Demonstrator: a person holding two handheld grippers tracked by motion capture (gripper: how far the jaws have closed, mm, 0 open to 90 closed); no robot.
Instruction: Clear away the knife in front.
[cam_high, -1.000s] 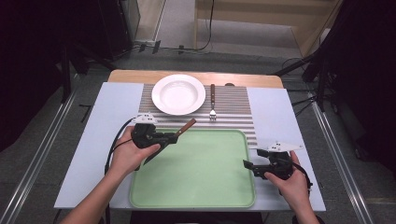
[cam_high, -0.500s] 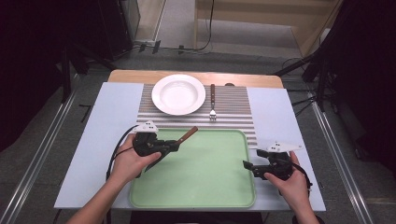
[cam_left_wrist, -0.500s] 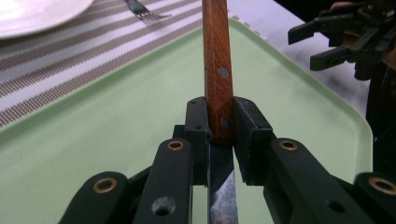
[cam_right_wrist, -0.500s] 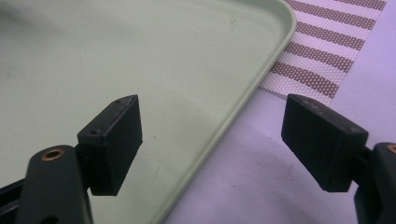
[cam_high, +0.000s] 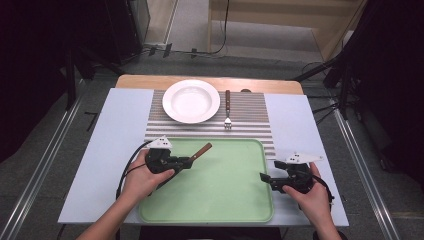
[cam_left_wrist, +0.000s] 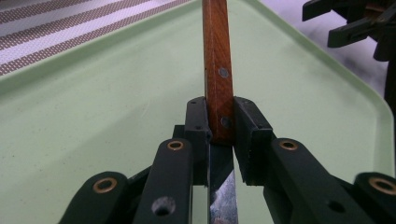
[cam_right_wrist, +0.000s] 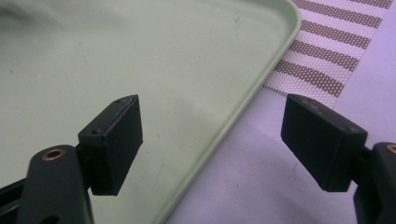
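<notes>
From the high view, my left claw (cam_high: 187, 161) hovers over the far left corner of the green tray (cam_high: 225, 200), which lies along the near edge of the table (cam_high: 110, 150). It grips a knife (cam_high: 200, 150) whose wooden handle points away toward the striped mat (cam_high: 250, 107). On that mat, toward the far edge of the table, sits a white plate (cam_high: 191, 101) with a fork (cam_high: 227, 107) just beside it on its right, handle pointing away from me. My right claw (cam_high: 264, 178) is at the tray's right rim, near the table's near right corner, with its jaws apart and nothing between them.

In the left gripper view, my left claw (cam_left_wrist: 219, 133) is clamped on the knife (cam_left_wrist: 217, 70) where the riveted wooden handle meets the steel blade; the handle runs up and away over the tray (cam_left_wrist: 93, 116), the blade comes back toward the camera. The other claw shows at the top right.

In the right gripper view, my right claw (cam_right_wrist: 212, 140) stands wide open and empty, straddling the tray's rim (cam_right_wrist: 243, 107): one pad over the green tray, the other over the bare table (cam_right_wrist: 261, 186), with the striped mat (cam_right_wrist: 327, 51) beyond.
</notes>
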